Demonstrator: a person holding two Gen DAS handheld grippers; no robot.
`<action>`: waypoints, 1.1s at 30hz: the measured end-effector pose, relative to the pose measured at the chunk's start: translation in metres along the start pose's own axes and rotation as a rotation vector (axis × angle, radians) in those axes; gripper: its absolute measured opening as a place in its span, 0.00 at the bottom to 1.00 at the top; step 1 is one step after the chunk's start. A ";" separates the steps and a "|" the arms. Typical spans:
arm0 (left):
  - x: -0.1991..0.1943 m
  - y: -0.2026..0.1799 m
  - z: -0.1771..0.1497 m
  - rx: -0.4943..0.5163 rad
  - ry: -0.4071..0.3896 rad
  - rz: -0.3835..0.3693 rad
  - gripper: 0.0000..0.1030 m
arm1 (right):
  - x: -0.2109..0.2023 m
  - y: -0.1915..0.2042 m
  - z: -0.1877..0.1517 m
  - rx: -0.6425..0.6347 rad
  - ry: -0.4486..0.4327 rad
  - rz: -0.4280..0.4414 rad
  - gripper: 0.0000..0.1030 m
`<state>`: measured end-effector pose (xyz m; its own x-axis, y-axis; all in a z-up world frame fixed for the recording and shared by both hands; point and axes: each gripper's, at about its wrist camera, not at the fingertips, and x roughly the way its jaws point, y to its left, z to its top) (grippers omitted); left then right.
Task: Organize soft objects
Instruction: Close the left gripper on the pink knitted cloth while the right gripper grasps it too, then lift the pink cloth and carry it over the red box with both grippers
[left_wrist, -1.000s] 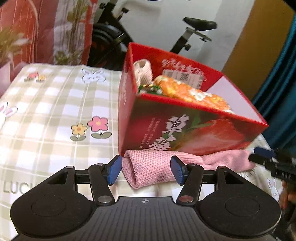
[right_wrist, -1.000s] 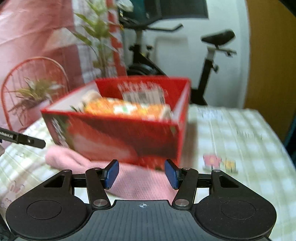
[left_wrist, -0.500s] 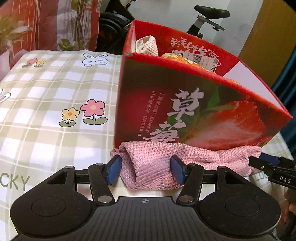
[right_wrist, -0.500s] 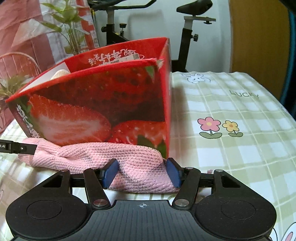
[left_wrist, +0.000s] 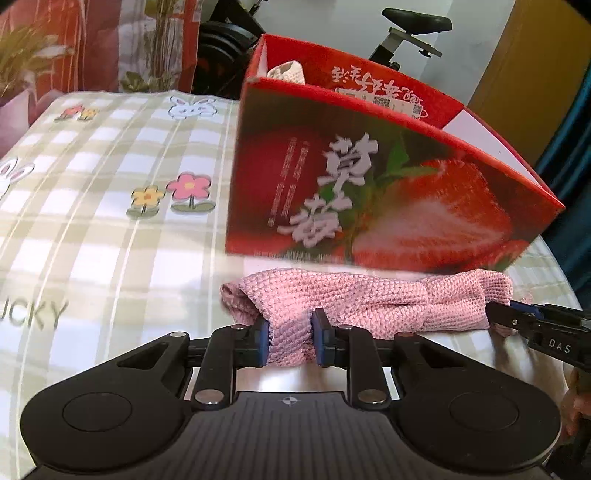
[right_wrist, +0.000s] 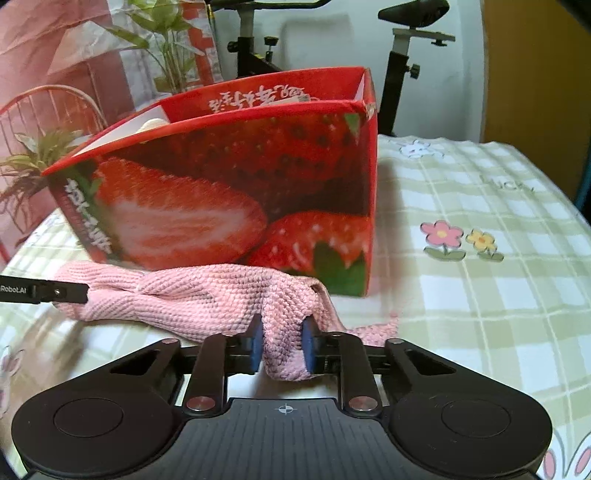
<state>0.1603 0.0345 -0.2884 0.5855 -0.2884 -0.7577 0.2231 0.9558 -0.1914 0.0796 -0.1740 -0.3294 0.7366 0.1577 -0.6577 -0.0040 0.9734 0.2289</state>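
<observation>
A pink knitted cloth (left_wrist: 369, 295) lies stretched along the front of a red strawberry box (left_wrist: 369, 192) on the checked tablecloth. My left gripper (left_wrist: 290, 341) is shut on the cloth's left end. My right gripper (right_wrist: 282, 345) is shut on its right end; the cloth (right_wrist: 207, 295) and the box (right_wrist: 236, 192) also show in the right wrist view. The cloth is bunched between each pair of blue pads. The box holds a pale knitted item (left_wrist: 286, 72); the rest of its contents are hidden.
The checked tablecloth (left_wrist: 110, 206) with flower prints spreads to the left, and to the right in the right wrist view (right_wrist: 480, 258). An exercise bike (right_wrist: 402, 40), a potted plant (right_wrist: 166, 48) and a red wire chair (right_wrist: 44, 110) stand behind the table.
Both grippers closed on the ends of the pink cloth; they were open around it before. The cloth has come slightly forward from the box.
</observation>
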 end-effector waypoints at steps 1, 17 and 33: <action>-0.004 0.001 -0.004 -0.003 0.005 -0.003 0.24 | -0.003 0.000 -0.002 0.002 0.003 0.007 0.16; -0.028 0.004 -0.039 -0.030 -0.020 -0.005 0.24 | -0.020 0.012 -0.021 -0.029 0.004 0.023 0.15; -0.082 -0.014 -0.013 0.036 -0.187 -0.012 0.13 | -0.074 0.015 0.010 -0.053 -0.168 0.096 0.09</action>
<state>0.0989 0.0455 -0.2313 0.7163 -0.3085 -0.6259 0.2569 0.9506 -0.1745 0.0317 -0.1727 -0.2701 0.8336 0.2248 -0.5046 -0.1122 0.9633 0.2439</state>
